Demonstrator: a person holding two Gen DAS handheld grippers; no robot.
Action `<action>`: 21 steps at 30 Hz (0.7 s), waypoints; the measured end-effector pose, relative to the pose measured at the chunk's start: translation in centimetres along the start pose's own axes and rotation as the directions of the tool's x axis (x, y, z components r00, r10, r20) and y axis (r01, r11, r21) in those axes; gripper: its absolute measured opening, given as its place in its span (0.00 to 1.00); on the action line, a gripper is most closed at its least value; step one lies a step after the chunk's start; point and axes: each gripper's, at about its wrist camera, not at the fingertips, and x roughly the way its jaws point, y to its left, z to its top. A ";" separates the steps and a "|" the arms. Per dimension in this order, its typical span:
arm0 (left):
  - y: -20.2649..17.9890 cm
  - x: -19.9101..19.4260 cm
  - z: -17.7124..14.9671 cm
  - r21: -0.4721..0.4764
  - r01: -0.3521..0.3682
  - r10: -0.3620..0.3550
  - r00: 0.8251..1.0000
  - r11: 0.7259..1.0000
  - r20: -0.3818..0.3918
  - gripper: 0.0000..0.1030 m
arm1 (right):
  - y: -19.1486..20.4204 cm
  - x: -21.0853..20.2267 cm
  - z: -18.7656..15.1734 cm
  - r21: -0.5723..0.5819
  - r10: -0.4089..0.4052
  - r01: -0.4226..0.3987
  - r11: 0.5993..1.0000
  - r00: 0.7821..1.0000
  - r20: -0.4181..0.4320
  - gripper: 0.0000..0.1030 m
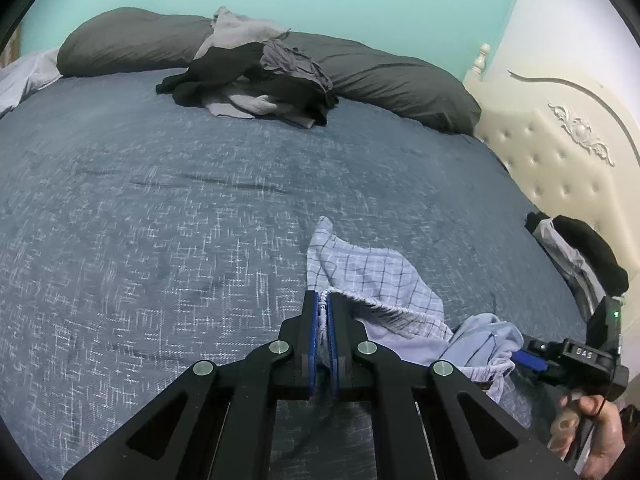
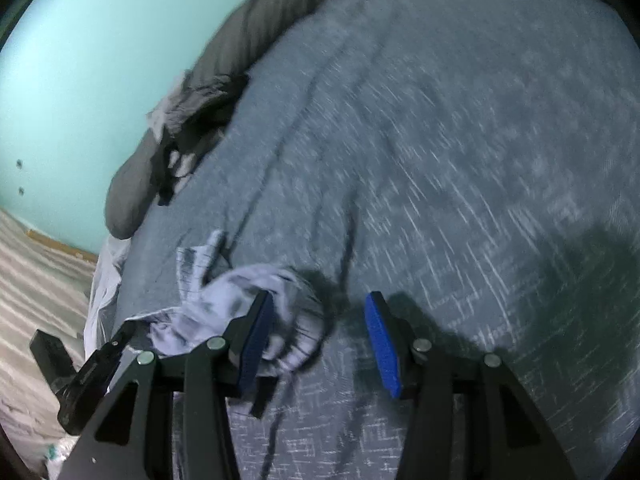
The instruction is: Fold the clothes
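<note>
Item: pale blue checked cotton garment (image 1: 376,276), bunched on blue-grey woven bedspread (image 1: 160,208), five o'clock in left view. Left gripper (image 1: 323,308) pinches its elastic waistband; right gripper (image 2: 320,332) spread, empty. Risk: single-corner hold could let the cloth twist or slip free.

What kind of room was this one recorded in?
Most likely a bedroom: the work surface is a bed with a blue bedspread, dark grey pillows along a teal wall, and a cream tufted headboard. A pile of unfolded clothes waits by the pillows.
</note>
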 end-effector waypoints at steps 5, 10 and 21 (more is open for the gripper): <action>-0.2 -0.2 -0.2 0.006 0.007 -0.007 1.000 1.000 0.001 0.04 | 0.3 0.9 -0.3 -0.019 0.012 -0.013 1.000 1.000 -0.015 0.46; -0.2 -0.4 -0.5 0.014 0.008 -0.008 1.000 1.000 0.001 0.04 | 1.8 1.4 -0.5 -0.068 0.023 -0.023 0.997 1.000 0.002 0.16; 0.3 -0.6 -0.5 0.009 0.010 -0.010 1.000 1.000 0.006 0.05 | 8.8 1.0 -2.5 -0.355 0.157 -0.155 0.922 0.987 -0.025 0.05</action>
